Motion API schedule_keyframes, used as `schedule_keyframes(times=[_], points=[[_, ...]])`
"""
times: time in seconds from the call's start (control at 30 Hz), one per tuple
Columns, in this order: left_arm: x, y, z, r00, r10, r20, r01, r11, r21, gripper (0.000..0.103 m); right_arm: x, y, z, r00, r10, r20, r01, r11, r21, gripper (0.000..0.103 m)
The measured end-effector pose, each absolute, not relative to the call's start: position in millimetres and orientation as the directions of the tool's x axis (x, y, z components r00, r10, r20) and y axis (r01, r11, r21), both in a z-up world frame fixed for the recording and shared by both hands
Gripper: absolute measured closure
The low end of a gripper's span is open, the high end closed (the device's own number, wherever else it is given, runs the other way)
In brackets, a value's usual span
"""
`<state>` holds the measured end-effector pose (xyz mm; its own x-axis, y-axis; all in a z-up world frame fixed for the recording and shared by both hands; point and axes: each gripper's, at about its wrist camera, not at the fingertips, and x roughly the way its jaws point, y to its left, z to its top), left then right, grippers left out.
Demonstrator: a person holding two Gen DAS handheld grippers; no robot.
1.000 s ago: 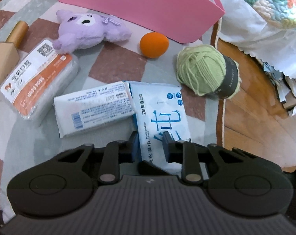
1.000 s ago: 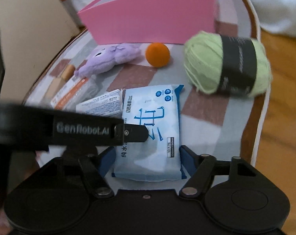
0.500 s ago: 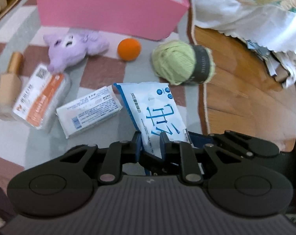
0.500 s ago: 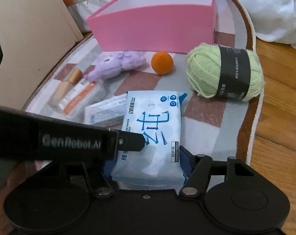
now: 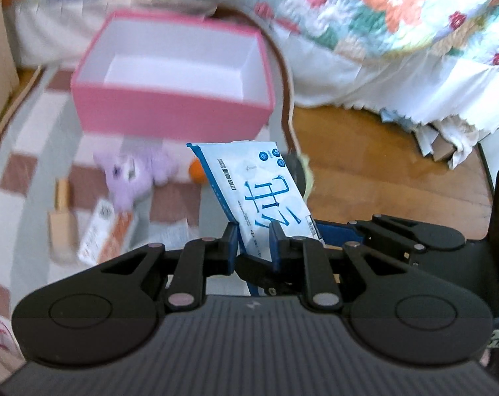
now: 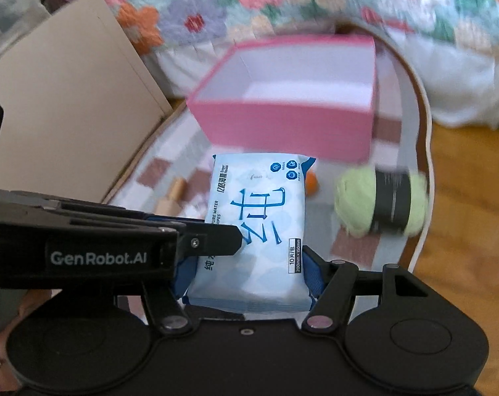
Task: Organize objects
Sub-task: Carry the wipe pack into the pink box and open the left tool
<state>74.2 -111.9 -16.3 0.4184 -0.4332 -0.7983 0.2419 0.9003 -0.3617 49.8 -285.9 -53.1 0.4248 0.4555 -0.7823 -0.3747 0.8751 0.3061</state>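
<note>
Both grippers – left (image 5: 252,242), right (image 6: 247,274) – clamp the blue-white wet-wipe pack (image 6: 257,217), airborne; open pink cardboard box (image 5: 170,79) looks empty – nothing stowed, everything else left.

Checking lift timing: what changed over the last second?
The wet wipes pack went from lying on the mat to lifted, carried toward the pink box. Both the left hand-held gripper and right hand-held gripper are clamped on it. Yarn ball, plush and the other packs lie where they were.
</note>
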Motion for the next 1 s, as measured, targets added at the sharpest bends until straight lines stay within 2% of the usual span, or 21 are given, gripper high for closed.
schedule_keyframes(times=[0.23,0.4,0.6,1.0], points=[[122,-112,25,0.475,-0.428,-0.769,0.294,0.901,-0.319,0.085,86,-279,-10,0.500,0.464,-0.731,-0.419,0.868,0.265,0.033],[182,-116,26,0.466,-0.451,-0.762,0.309,0.889,-0.338,0.084,136,-271,5,0.534,0.440,-0.722,-0.404,0.883,0.240,0.033],[263,-129,-12,0.431,-0.465,-0.774,0.317,0.881,-0.352,0.085,210,-262,-7,0.533,0.387,-0.752,-0.371,0.906,0.203,0.033],[370,-148,-106,0.323,-0.500,-0.803,0.263,0.863,-0.432,0.083,320,-257,-89,0.480,0.250,-0.841,-0.255,0.957,0.140,0.033]])
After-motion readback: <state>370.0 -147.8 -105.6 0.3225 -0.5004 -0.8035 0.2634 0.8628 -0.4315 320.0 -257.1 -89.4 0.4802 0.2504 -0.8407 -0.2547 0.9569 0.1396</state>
